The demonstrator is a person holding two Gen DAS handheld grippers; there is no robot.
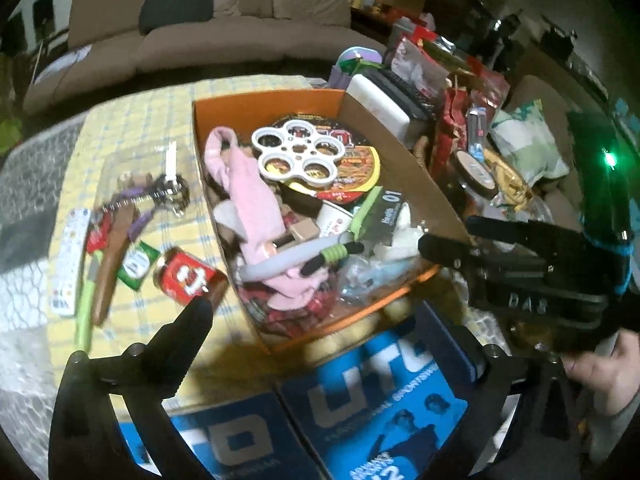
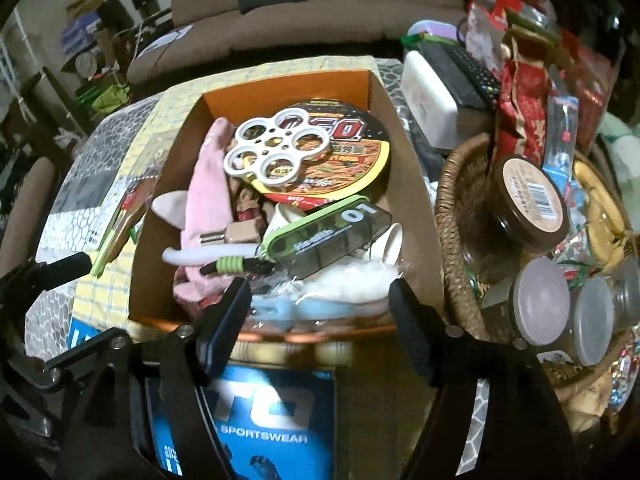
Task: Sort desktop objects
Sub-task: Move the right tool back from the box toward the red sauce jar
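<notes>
An orange cardboard box (image 1: 208, 152) sits on a yellow checked cloth, full of things: a pink cloth (image 1: 244, 196), a white ring-shaped tray (image 1: 298, 152) on a noodle bowl (image 2: 344, 164), and a green-edged case marked 01 (image 2: 332, 232). The box also shows in the right wrist view (image 2: 160, 216). My left gripper (image 1: 320, 320) is open and empty above the box's near left corner. A red-labelled jar (image 1: 188, 276) lies just beyond its left fingertip. My right gripper (image 2: 320, 292) is open and empty over the box's near edge; it shows in the left wrist view (image 1: 452, 236) at the box's right corner.
Left of the box lie a brown-handled tool (image 1: 114, 252), a green sachet (image 1: 136, 266), a white strip (image 1: 70, 260) and metal keys (image 1: 172, 192). A wicker basket (image 2: 452, 216) with jars stands right of the box. A blue sportswear box (image 1: 360, 392) lies nearest me. A sofa is behind.
</notes>
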